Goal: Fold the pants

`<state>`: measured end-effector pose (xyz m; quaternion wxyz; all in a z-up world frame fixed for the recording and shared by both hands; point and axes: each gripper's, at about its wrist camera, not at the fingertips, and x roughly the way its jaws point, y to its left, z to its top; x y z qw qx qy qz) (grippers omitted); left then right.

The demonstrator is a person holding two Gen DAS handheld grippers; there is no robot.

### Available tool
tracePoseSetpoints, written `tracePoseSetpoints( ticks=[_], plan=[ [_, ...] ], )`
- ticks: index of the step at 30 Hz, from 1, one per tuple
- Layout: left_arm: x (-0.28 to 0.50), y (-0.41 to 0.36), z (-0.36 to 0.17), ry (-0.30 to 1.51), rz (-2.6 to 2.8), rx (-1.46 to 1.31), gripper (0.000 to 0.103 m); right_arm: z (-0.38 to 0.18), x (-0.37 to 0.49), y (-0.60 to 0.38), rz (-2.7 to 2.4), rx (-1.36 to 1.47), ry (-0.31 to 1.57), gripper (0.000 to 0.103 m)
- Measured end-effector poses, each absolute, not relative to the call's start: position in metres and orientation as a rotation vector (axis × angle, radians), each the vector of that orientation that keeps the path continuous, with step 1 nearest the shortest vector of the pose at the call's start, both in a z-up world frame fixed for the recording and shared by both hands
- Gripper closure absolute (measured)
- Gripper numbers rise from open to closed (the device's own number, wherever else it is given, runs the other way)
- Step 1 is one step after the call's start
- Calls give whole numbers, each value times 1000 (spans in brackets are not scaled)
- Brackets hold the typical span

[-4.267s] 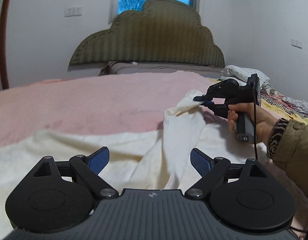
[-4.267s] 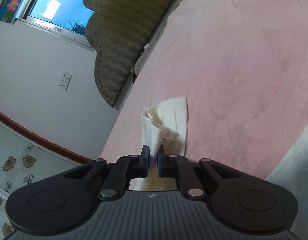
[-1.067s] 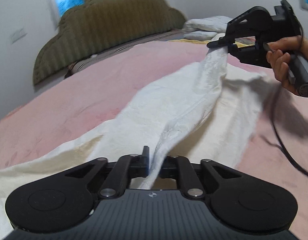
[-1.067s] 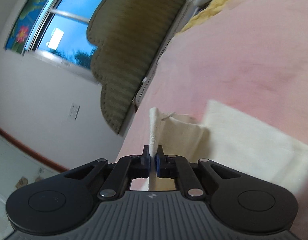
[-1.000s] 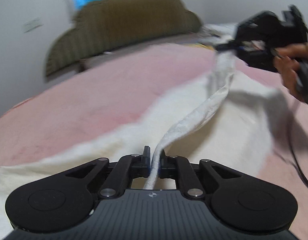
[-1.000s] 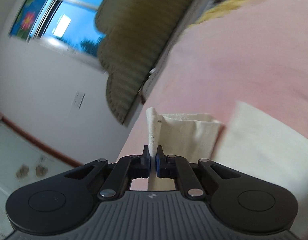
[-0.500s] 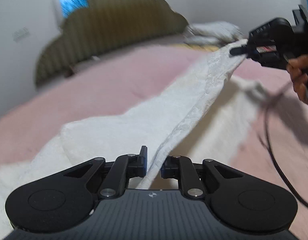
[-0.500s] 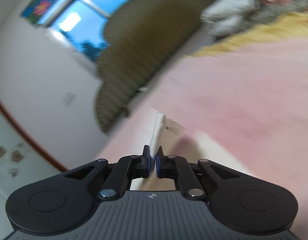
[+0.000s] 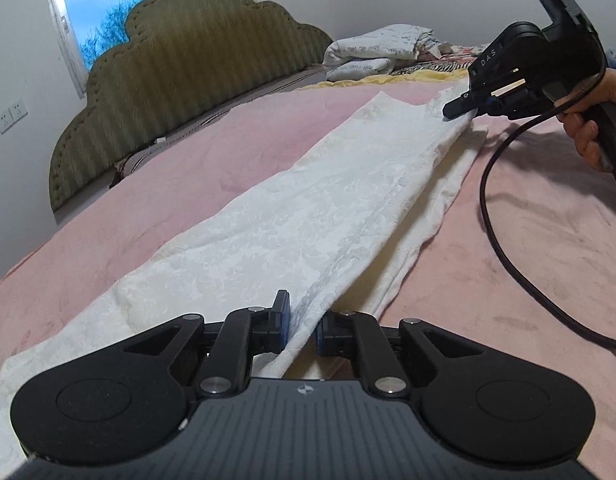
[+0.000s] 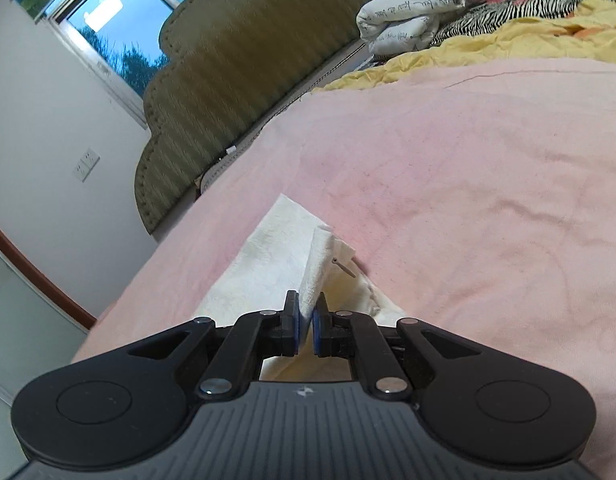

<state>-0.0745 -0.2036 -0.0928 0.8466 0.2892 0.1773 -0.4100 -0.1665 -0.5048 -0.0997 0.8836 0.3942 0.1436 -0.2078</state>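
Note:
The cream-white pants [image 9: 308, 208] lie lengthwise on the pink bedcover [image 9: 236, 136], one leg folded over the other. My left gripper [image 9: 302, 328] has its jaws a little apart with the near edge of the upper leg lying between them. My right gripper [image 9: 463, 110], seen in the left wrist view, pinches the far hem corner just above the bed. In the right wrist view the right gripper [image 10: 305, 326] is shut on the pants hem [image 10: 319, 264], with the lower layer spread beneath it.
An olive padded headboard [image 9: 180, 76] stands at the far end of the bed. Folded white bedding [image 9: 375, 52] and a yellow and zebra-print blanket [image 10: 507, 28] lie at the far right. The right gripper's black cable [image 9: 503, 240] trails over the pink cover.
Both grippers carried the upper leg across and lowered it flat onto the other leg. My left gripper's jaws have parted from their earlier tight pinch. The right gripper stays shut on the hem.

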Motion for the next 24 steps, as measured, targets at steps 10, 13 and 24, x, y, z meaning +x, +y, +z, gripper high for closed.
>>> tracePoseSetpoints(
  ticks=[10,13,24],
  plan=[
    [-86,-192,-80,352,-923,649,52,-86,-194,-491,-668,725,249,87],
    [-87,-178,-61,351,-997,571,30,-65,-186,-474,-679,574,196,87],
    [-25,-175,-79,498,-724,556,28,-79,-20,-505,-403,411,630,87]
  ],
)
